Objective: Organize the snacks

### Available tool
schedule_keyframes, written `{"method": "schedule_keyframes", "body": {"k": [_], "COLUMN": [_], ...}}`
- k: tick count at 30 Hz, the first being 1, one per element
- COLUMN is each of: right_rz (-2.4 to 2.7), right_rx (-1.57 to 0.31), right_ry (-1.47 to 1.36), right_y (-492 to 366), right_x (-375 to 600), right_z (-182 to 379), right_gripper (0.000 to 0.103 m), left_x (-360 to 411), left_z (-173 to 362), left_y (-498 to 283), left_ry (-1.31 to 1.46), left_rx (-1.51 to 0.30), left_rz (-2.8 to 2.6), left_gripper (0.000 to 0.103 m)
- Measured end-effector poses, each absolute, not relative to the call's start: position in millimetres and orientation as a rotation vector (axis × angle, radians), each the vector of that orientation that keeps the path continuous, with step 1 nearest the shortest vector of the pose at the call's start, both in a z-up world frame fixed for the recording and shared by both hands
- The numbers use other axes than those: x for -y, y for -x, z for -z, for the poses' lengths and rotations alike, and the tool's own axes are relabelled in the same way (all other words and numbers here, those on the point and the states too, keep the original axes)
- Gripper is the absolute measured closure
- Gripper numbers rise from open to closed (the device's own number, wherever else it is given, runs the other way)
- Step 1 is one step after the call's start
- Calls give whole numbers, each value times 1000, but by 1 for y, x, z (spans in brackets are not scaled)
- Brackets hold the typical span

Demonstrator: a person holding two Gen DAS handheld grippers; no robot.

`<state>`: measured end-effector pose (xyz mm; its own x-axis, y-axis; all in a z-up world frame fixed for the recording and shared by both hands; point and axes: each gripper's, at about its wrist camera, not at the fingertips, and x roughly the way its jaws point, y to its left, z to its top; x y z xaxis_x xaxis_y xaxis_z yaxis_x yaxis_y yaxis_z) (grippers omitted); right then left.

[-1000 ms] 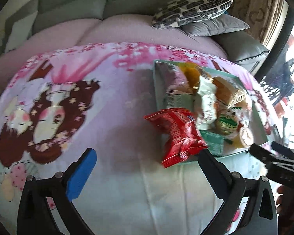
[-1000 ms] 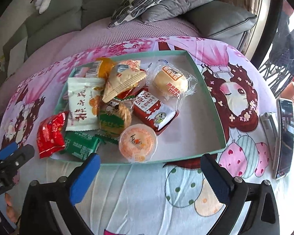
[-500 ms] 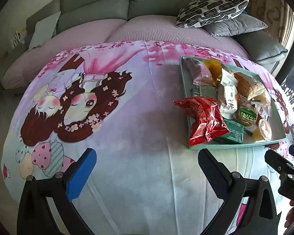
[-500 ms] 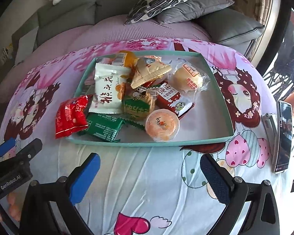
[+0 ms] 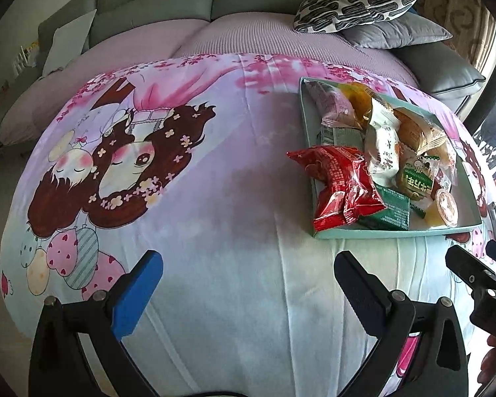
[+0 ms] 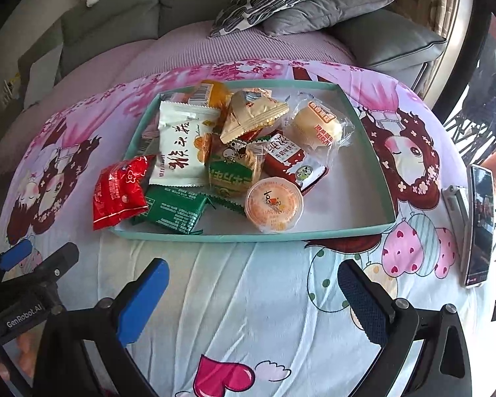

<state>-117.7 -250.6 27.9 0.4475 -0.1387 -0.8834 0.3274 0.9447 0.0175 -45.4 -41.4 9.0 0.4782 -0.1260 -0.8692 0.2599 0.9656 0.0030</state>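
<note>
**Both grippers empty, red packet straddling the tray rim**

The left gripper (image 5: 248, 271) and right gripper (image 6: 253, 279) both stand wide apart, holding and touching nothing, hovering over the printed cloth (image 6: 248, 297). At twelve o'clock from the right gripper sits the teal tray (image 6: 373, 152) piled with snacks. The red packet (image 6: 120, 192) overhangs its rim at ten o'clock. Likely next: pinch that packet and seat it fully inside.
</note>
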Motion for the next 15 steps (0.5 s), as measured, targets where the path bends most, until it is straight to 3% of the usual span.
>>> {"method": "schedule_keyframes", "body": {"k": [15], "right_rz": [289], "right_rx": [-1070], "right_ry": [-198], "right_y": [118], "right_x": [251], "right_z": [-29], "right_gripper": [0], "left_x": [43], "left_z": [-8], "left_y": [46], "left_ry": [-144], "left_rx": [-1055], "left_rz": [246], "left_gripper": [0]}}
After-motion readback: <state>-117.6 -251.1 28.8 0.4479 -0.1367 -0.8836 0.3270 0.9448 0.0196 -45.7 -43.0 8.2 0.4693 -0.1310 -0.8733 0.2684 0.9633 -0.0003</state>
